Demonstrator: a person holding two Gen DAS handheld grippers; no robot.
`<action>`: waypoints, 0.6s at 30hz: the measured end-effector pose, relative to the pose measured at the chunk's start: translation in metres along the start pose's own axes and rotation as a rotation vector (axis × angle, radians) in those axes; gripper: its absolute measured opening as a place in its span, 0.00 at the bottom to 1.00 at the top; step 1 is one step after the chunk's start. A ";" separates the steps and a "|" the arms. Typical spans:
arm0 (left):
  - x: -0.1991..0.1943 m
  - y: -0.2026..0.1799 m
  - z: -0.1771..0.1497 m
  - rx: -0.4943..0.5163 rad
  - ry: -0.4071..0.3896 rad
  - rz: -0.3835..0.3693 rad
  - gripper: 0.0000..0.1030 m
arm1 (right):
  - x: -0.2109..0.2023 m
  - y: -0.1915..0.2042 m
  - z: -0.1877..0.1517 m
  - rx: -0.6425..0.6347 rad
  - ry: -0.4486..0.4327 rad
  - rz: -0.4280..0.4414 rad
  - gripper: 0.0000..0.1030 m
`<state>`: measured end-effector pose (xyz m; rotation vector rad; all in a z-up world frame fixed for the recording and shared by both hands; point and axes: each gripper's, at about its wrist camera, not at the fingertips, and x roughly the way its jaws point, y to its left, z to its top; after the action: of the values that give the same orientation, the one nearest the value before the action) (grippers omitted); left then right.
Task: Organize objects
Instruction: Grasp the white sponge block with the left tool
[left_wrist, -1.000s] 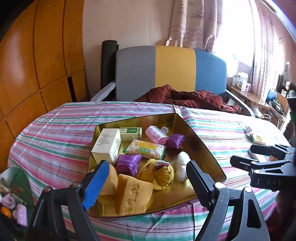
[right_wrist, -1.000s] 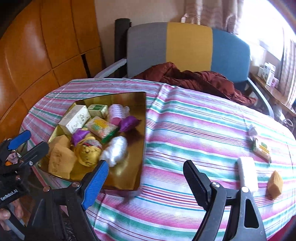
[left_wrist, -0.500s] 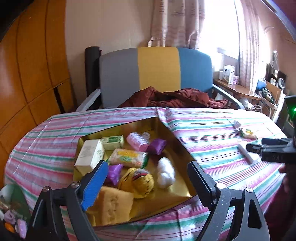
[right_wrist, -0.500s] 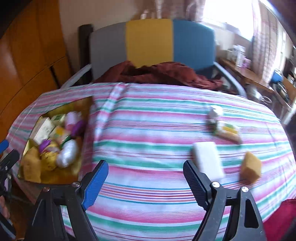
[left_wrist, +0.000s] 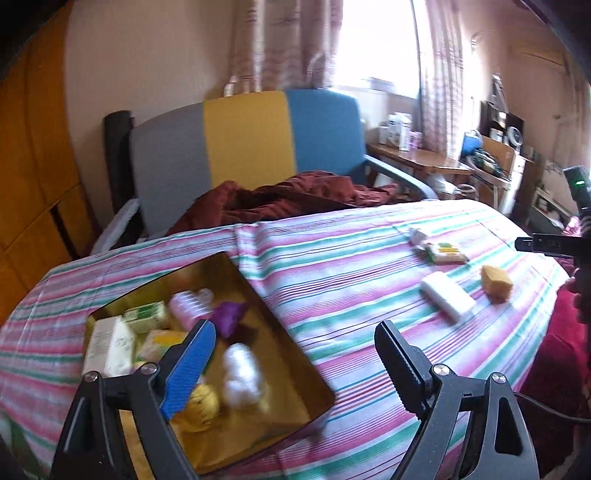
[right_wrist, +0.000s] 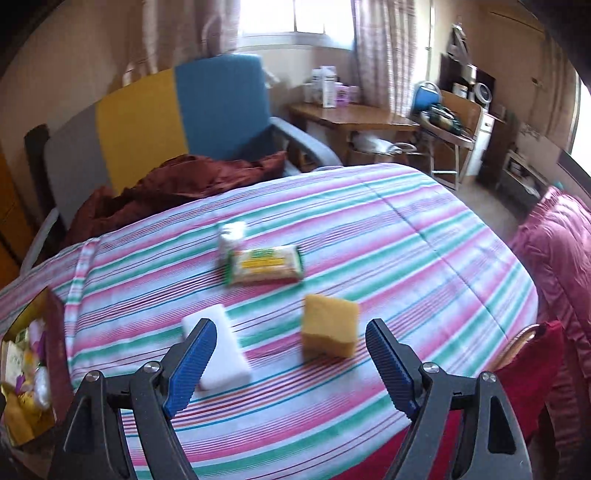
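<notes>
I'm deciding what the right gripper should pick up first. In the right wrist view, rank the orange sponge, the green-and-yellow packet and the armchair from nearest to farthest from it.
1. Orange sponge: just ahead of the open right gripper, between its fingers.
2. Green-and-yellow packet: farther back, mid-table.
3. Armchair: beyond the table's far edge, upper left.

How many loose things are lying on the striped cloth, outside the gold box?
4: a yellow sponge, a white block beside it, a green-and-yellow packet behind them, and a small white item touching the packet's far corner.

no legible text on any packet or box
</notes>
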<state>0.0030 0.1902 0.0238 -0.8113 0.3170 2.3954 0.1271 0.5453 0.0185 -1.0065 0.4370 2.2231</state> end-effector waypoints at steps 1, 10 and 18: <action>0.003 -0.006 0.003 0.008 0.007 -0.016 0.86 | 0.003 -0.006 0.000 0.017 0.007 -0.003 0.82; 0.050 -0.064 0.021 0.061 0.115 -0.162 0.86 | 0.028 -0.023 -0.009 0.095 0.068 0.082 0.82; 0.101 -0.112 0.025 0.079 0.235 -0.234 0.86 | 0.045 -0.057 -0.017 0.287 0.122 0.260 0.82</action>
<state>-0.0072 0.3359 -0.0230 -1.0356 0.3844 2.0621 0.1527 0.5971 -0.0287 -0.9774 0.9604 2.2432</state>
